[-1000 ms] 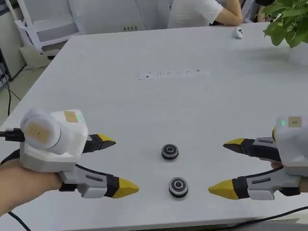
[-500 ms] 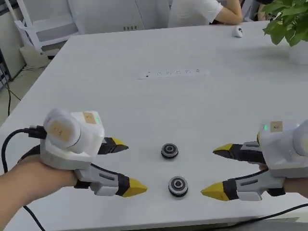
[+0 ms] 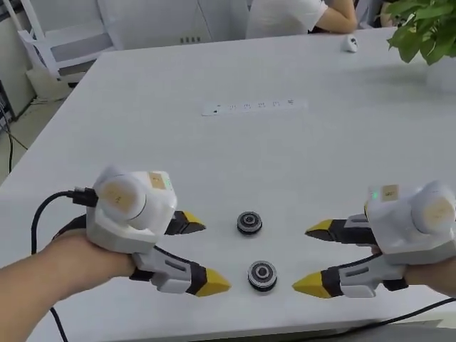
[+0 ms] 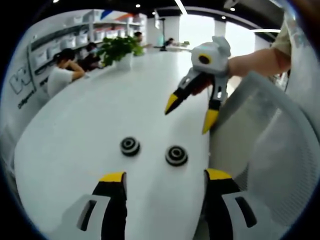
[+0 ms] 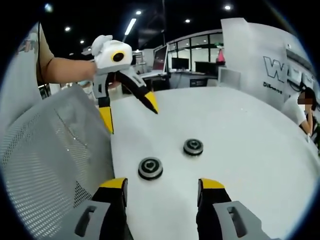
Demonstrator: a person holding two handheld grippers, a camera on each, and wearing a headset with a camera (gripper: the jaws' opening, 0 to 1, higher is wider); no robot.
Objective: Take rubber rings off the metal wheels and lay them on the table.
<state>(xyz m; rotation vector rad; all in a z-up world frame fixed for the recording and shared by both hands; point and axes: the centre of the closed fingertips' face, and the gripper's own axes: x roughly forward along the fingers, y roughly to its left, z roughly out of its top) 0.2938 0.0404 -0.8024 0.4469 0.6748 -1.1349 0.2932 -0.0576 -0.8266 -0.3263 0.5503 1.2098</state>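
Two small metal wheels with black rubber rings lie flat on the white table, the far wheel and the near wheel close to the front edge. My left gripper is open just left of them, its yellow tips pointing right. My right gripper is open on the right, tips pointing left. Both wheels sit between the two grippers, touched by neither. In the left gripper view the near wheel and far wheel lie ahead of the jaws. In the right gripper view the near wheel and far wheel lie ahead likewise.
A white power strip lies mid-table. A potted plant stands at the back right, a small white object beside it. A person sits at the far edge. A mesh chair back is near the table's front edge.
Both grippers have moved inward towards the wheels, the left one to the right and the right one to the left. The wheels have not moved.
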